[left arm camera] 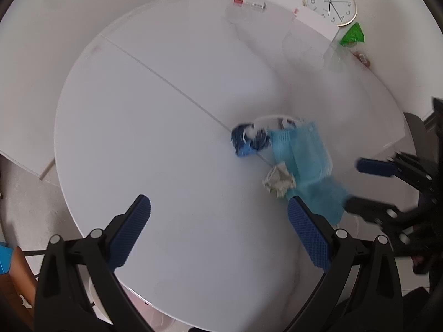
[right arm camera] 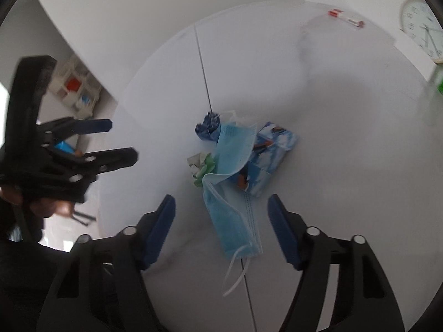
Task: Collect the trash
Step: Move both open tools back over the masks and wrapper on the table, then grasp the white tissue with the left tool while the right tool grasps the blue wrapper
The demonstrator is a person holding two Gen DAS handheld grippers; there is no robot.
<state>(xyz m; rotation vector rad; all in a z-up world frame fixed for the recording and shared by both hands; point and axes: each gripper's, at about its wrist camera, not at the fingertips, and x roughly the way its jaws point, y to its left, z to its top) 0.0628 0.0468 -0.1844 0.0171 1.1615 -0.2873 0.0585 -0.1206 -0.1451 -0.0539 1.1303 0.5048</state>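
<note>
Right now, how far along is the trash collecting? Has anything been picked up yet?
Nothing looks collected yet. The blue face masks, a crumpled paper ball and a blue printed wrapper lie piled on the white table. The right gripper straddles one mask, pads not touching it. The left gripper is open and empty. All the pile is left.

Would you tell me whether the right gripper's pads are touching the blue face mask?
Apart. In the right wrist view the right gripper straddles the face mask, with white table visible either side.
</note>
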